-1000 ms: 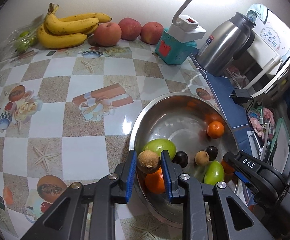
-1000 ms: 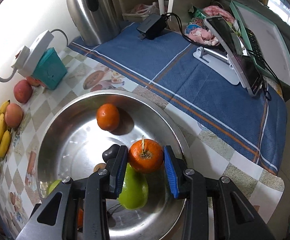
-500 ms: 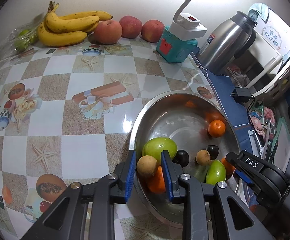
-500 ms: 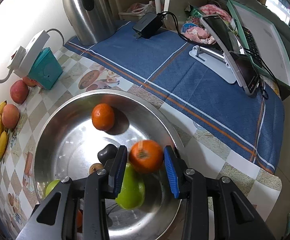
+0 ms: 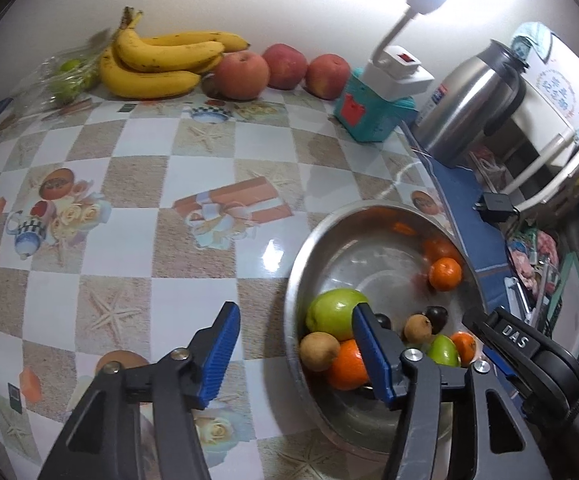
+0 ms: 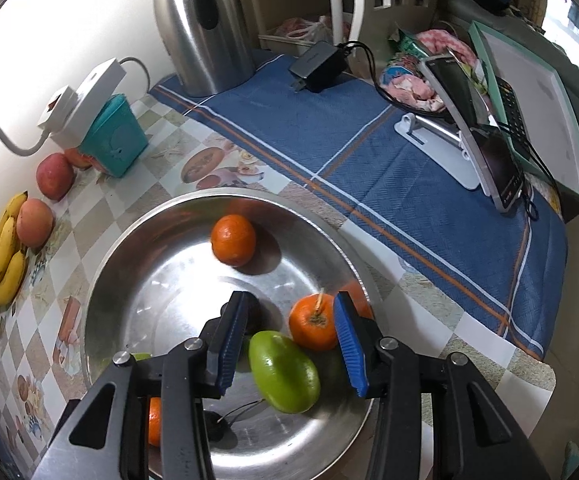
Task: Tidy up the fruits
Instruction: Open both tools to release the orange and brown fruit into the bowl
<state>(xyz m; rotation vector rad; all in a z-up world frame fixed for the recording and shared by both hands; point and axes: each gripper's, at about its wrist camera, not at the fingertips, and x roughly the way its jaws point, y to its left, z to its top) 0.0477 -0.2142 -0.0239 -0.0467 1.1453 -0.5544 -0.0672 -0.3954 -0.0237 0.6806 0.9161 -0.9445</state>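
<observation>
Left gripper point(image 5: 293, 350): now wide open and holding nothing, where one second ago closed on the brown kiwi point(image 5: 318, 351). Kiwi now resting inside the steel bowl point(image 5: 295, 280), at the near rim, touching a large orange point(image 5: 348, 364) and just below the green mango point(image 5: 335, 312). Left blue finger point(image 5: 219, 354) now over the checkered tablecloth point(image 5: 129, 240), outside the bowl; right finger over the fruit. Right gripper point(image 6: 287, 340): also opened wide and empty, where before clamped on the stemmed tangerine point(image 6: 314, 322). Tangerine now lying in the bowl against the right wall, between the two pads but not touched by the left one, resting against a second green mango point(image 6: 283, 376). Another tangerine point(image 6: 233, 240) alone at the far side of the bowl, as before. Bananas point(image 5: 161, 64) and apples point(image 5: 281, 70) unchanged along the wall.
</observation>
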